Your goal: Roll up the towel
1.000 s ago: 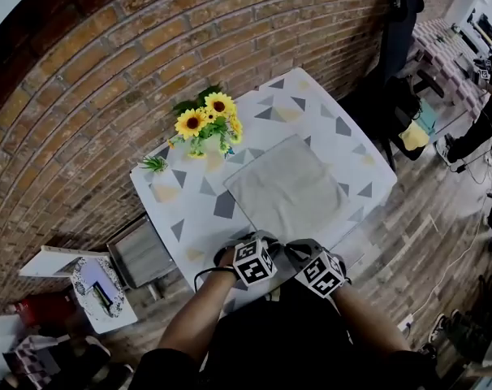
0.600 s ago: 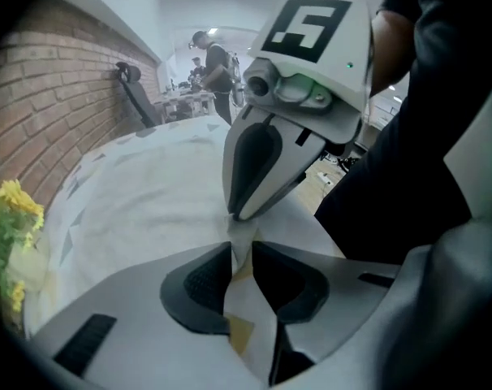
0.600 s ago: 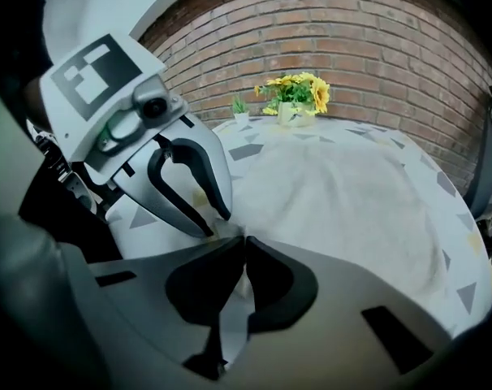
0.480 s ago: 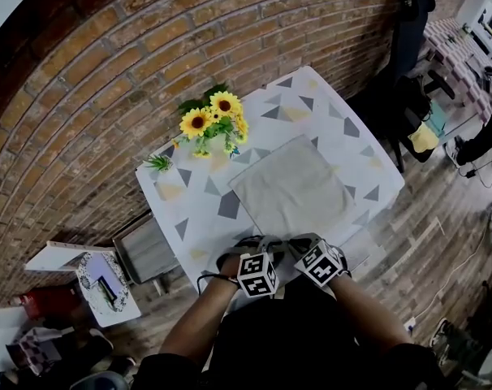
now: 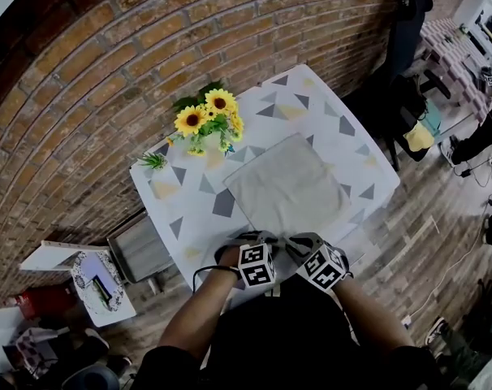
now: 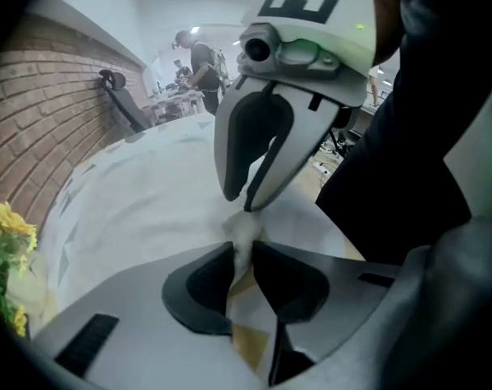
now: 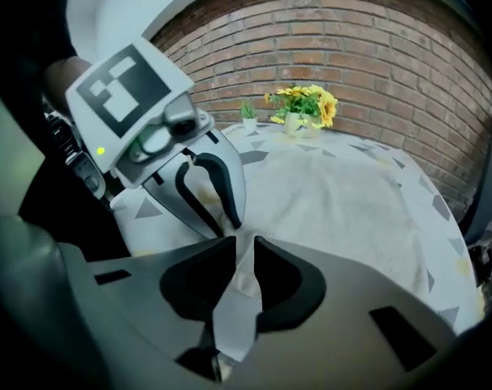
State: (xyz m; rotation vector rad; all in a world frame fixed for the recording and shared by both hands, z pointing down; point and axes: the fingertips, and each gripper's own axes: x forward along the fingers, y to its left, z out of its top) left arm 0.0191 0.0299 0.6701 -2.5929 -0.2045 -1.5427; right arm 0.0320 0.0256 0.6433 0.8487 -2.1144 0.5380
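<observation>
towel [image 5: 291, 187]: grey, spread flat across the middle of the table, with its near edge right in front of you.
table [image 5: 189, 210]: white cloth with grey and yellow triangles, pushed against the brick wall [image 5: 92, 71] on the far side.
your left gripper [image 6: 244, 246]: at the towel's near edge, angled down. its jaws are closing on a pinched-up bit of cloth that fills the narrow gap between them.
your right gripper [image 7: 244, 250]: just beside the left one at the same edge, tips almost meeting. its jaws are opening, and a fold of towel sits loose in the gap.
sunflowers [image 5: 207, 120]: at the far left of the table, well apart from the towel's near edge.
small plant [image 5: 154, 162]: left of the sunflowers, by the table's corner.
</observation>
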